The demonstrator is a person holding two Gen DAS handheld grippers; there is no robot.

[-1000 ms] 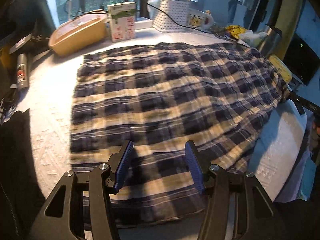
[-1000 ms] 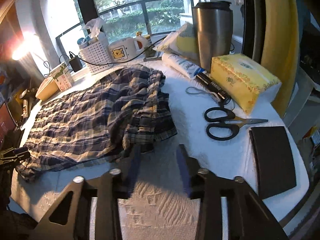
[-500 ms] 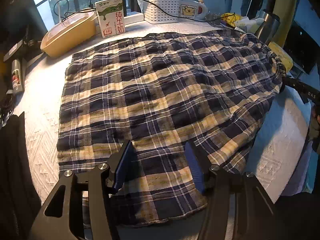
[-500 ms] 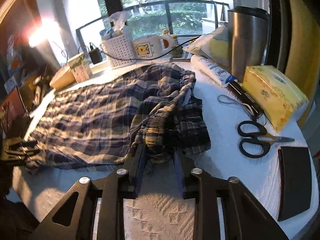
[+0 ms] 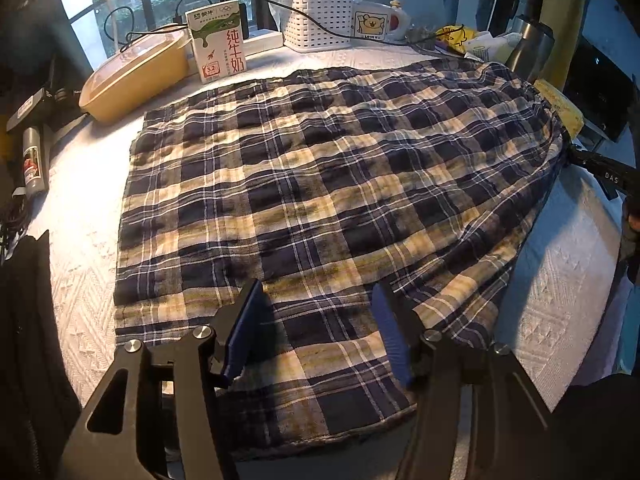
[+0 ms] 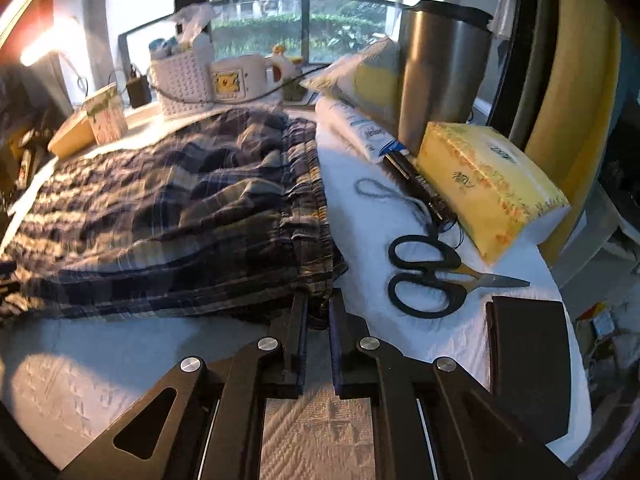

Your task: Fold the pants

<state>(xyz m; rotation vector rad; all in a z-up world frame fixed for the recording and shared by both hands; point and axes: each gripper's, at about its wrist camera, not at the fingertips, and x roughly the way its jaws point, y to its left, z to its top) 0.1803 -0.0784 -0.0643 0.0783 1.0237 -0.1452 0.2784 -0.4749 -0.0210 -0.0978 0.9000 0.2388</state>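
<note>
Plaid navy-and-cream pants lie spread over a white textured tablecloth. My left gripper is open, its blue pads just above the near leg hem, holding nothing. In the right wrist view my right gripper is shut on the near corner of the gathered waistband of the pants. The right gripper also shows at the far right of the left wrist view, at the waistband end.
Along the window stand a yellow lidded dish, a milk carton, a white basket and a bear mug. Beside the waistband lie black scissors, a yellow tissue pack, a steel tumbler and a dark flat pad.
My right gripper moved in and closed on the waistband corner, then pulled it toward the near right, straightening the bunched waistband. My left gripper stayed open over the hem.
</note>
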